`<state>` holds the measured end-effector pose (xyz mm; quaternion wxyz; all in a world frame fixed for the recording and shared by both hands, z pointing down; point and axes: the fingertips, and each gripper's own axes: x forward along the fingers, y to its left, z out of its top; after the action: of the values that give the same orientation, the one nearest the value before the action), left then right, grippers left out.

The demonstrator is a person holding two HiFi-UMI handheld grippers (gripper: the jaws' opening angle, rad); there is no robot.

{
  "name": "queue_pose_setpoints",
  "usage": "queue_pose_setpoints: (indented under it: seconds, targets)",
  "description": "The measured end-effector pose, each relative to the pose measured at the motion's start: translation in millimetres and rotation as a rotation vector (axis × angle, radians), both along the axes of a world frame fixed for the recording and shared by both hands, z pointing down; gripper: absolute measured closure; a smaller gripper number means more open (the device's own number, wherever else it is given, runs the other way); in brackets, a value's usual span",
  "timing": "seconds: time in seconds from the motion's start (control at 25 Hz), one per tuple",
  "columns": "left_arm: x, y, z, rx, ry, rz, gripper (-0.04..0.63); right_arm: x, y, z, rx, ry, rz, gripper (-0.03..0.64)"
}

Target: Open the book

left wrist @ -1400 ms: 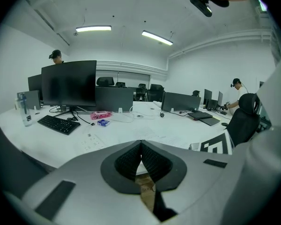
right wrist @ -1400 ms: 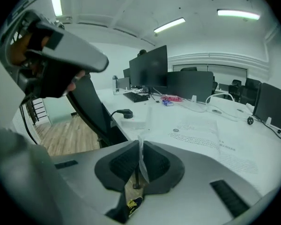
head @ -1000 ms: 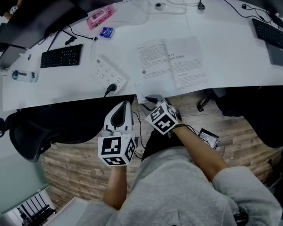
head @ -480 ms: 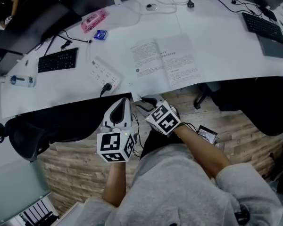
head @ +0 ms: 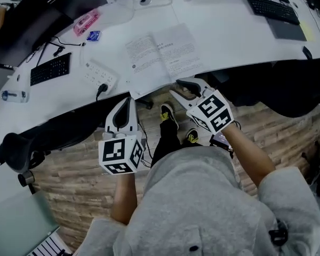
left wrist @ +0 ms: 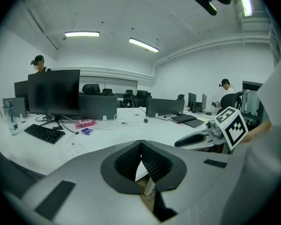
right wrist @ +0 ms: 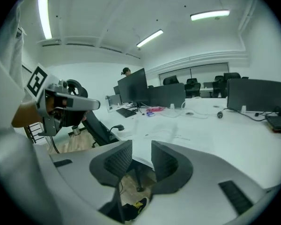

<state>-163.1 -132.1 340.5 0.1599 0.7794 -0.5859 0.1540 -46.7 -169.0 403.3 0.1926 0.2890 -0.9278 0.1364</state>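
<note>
White desk [head: 232, 39] over wood floor [head: 74, 183], ceiling striplights [left wrist: 82, 33].

An open book [head: 161, 51] lies flat on the white desk [head: 229, 41], close to the near edge, with both pages of print facing up. To its left sit a white power strip [head: 98, 74] with a black plug, a black keyboard [head: 49, 68], a pink case [head: 85, 21], a small blue packet [head: 94, 35] and a bottle [head: 10, 96] lying on its side. A second keyboard [head: 272, 8] lies far to the right. Both grippers hang off the desk, above the wooden floor [head: 74, 185]. The left gripper [head: 126, 101] points at the desk edge below the power strip, its jaws together at the tip. The right gripper [head: 180, 87] is just below the book's near edge, its jaws apart and closing with nothing between them. A black chair [head: 21, 143] stands at the left.
</note>
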Motion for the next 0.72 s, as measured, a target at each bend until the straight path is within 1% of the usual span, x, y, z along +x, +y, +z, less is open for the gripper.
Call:
queue_pose_setpoints:
  seconds: [0.2, 0.36, 0.52, 0.64, 0.72]
  targets:
    - [18.5, 17.0, -13.0, 0.036, 0.008, 0.037, 0.586, 87.6, 11.5, -50.2, 0.081, -0.023, 0.160, 0.548]
    - [40.6, 30.7, -24.6, 0.074, 0.022, 0.068, 0.586, 143.8, 33.1, -79.5, 0.118, -0.071, 0.281, 0.570]
    - [59.8, 41.6, -34.4, 0.099, 0.031, 0.094, 0.586, 175.4, 56.2, -96.5, 0.128, -0.127, 0.373, 0.574]
    - [68.9, 49.0, -39.7, 0.111, 0.038, 0.104, 0.586, 191.7, 69.6, -101.2, 0.136, -0.147, 0.439, 0.577]
    - [73.8, 53.0, -41.7, 0.114, 0.043, 0.108, 0.586, 198.6, 76.9, -103.8, 0.139, -0.155, 0.464, 0.578]
